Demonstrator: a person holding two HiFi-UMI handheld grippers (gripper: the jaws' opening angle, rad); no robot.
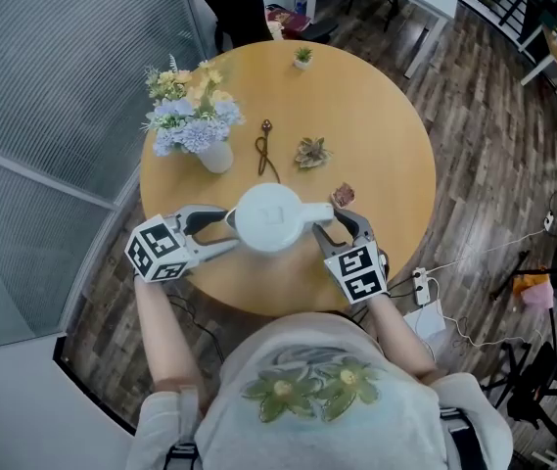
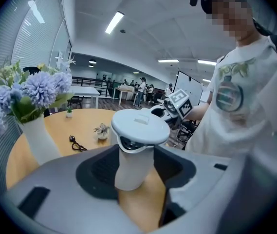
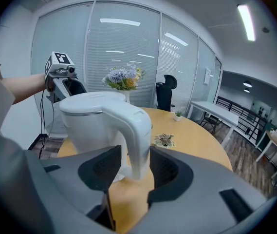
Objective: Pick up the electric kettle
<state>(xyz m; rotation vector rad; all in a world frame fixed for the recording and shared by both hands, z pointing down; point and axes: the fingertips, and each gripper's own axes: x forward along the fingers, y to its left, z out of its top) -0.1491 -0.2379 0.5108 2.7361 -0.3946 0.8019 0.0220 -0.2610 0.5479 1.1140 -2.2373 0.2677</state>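
The white electric kettle [image 1: 270, 216] stands on the round wooden table [image 1: 376, 135] near its front edge, lid on. My left gripper [image 1: 227, 233] comes at it from the left. In the left gripper view the kettle's [image 2: 139, 126] narrow spout side fills the gap, and the left gripper [image 2: 134, 167] has both pads pressed against it. My right gripper [image 1: 329, 225] is at the kettle's right side. In the right gripper view the curved handle [image 3: 137, 130] sits between the jaws of the right gripper [image 3: 136, 165], with a thin gap on the left.
A white vase of blue and yellow flowers [image 1: 195, 116] stands at the table's left. Behind the kettle lie a dark cord loop [image 1: 263, 150], a small succulent [image 1: 311, 152] and a reddish bit [image 1: 343, 195]. A tiny potted plant [image 1: 302, 57] sits at the far edge.
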